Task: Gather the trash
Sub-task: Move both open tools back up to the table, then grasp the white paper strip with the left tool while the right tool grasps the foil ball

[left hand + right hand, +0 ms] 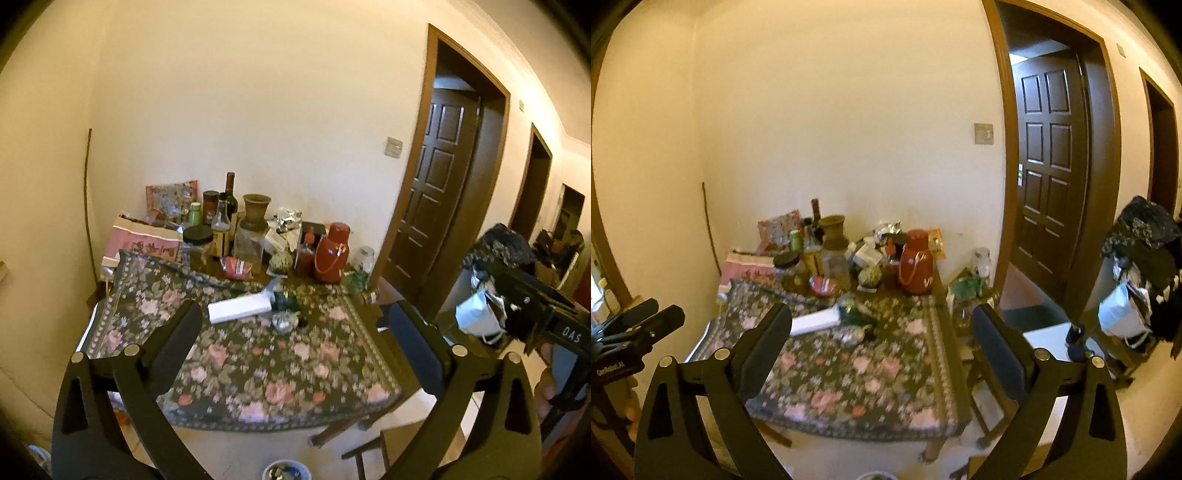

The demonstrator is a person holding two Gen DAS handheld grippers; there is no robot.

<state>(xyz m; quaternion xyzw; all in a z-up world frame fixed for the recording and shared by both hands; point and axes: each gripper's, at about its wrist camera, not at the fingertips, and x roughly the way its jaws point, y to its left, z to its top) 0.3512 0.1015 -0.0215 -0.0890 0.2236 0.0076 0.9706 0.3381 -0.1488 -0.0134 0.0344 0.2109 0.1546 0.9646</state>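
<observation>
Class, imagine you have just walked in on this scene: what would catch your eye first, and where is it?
First the floral tablecloth covering the table, with a white box and a small crumpled foil ball lying on it. Behind them, against the wall, stands a crowd of bottles and jars, the red flask brightest at its right end. Both grippers, left and right, are open and hold nothing.

A dark cloth (258,369) patterned with pink roses and green leaves is showing between the black jaws. Beyond them a white box (240,308) is lying, and farther off a red flask (330,254) is standing. To the right of the jaws, a brown panelled door (1049,177) is showing against cream walls (831,110).
</observation>
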